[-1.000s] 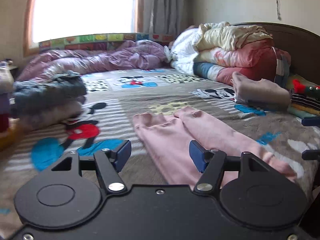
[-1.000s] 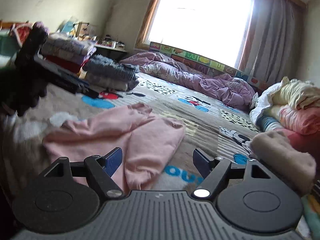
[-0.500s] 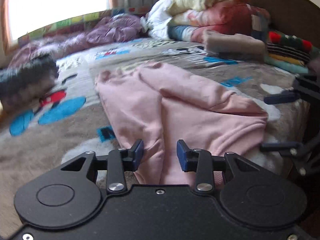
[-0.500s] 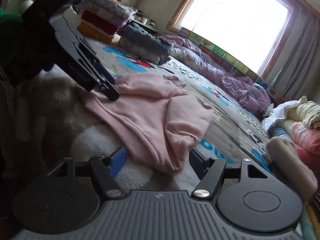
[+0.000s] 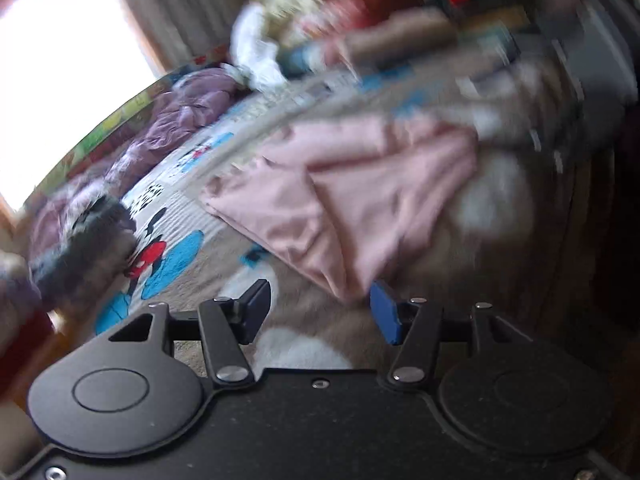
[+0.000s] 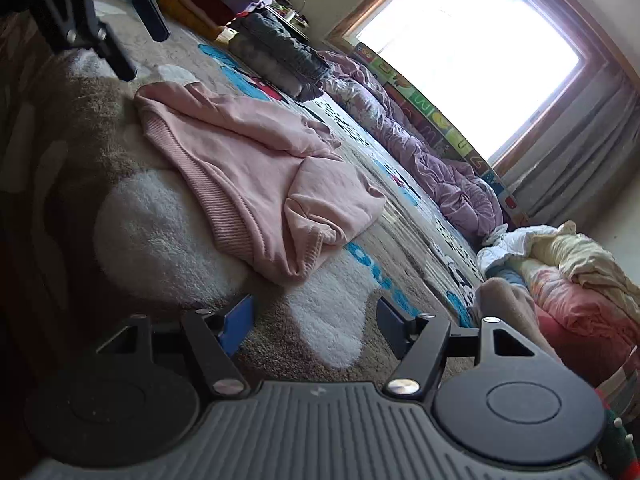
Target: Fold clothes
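Note:
A pink sweatshirt (image 6: 256, 176) lies crumpled and partly folded on the cartoon-print bed blanket (image 6: 332, 312), its ribbed hem toward me. My right gripper (image 6: 316, 320) stands open just short of that hem, nothing between its fingers. The left gripper (image 6: 120, 28) shows at the top left of the right wrist view, above the blanket beside the garment's far corner. In the blurred, tilted left wrist view the pink sweatshirt (image 5: 352, 200) lies ahead and my left gripper (image 5: 320, 312) is open just short of its near corner.
Stacks of folded clothes (image 6: 276, 56) sit at the far side of the bed. A purple quilt (image 6: 432, 160) runs along the window. Piled bedding (image 6: 580, 280) and a folded tan garment (image 6: 508, 304) lie at the right. The bed edge drops off at the left.
The left gripper's jaws narrowed over the pink garment half a second ago and have now opened wide and drawn back, the view tilting. The right gripper moved closer to the hem, still open.

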`<state>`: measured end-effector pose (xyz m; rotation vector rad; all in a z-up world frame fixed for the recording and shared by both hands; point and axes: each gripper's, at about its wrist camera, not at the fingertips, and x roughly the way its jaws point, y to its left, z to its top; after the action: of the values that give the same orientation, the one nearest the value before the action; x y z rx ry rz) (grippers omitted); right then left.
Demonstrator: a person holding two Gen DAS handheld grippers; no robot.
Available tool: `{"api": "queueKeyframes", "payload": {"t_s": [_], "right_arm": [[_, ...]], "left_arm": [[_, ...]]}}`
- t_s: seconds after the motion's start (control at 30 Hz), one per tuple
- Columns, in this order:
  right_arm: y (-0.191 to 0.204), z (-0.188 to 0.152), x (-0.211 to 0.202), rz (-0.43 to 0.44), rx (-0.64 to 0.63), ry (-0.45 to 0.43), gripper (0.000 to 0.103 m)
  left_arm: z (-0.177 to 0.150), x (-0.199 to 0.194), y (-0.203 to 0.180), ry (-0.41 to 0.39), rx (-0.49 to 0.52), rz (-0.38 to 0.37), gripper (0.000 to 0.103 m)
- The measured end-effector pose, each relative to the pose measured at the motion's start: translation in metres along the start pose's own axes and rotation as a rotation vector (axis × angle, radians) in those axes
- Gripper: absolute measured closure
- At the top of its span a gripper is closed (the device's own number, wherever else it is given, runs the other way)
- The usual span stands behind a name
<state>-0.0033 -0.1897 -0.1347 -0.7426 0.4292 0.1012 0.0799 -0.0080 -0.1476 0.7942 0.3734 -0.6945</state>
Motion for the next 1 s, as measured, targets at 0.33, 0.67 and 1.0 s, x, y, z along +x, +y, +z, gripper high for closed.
{"api": "queueKeyframes", "payload": {"t_s": [0.33,0.67,1.0], "right_arm": [[0.006,0.008,0.018,-0.041,-0.048,-0.043,0.037],[-0.004,0.001,0.016,0.006,-0.126,-0.057,0.036],[0.01,0.006,0.029,0.003,-0.331,-0.058,0.036]], "left_arm": [[0.007,0.021,-0.024,-0.022,0.16,0.133,0.047],[-0.007,0.013,-0.037,-0.023,0.243,0.192,0.048],[0.0,0.031,-0.037,-0.012,0.351,0.195,0.047]]}}
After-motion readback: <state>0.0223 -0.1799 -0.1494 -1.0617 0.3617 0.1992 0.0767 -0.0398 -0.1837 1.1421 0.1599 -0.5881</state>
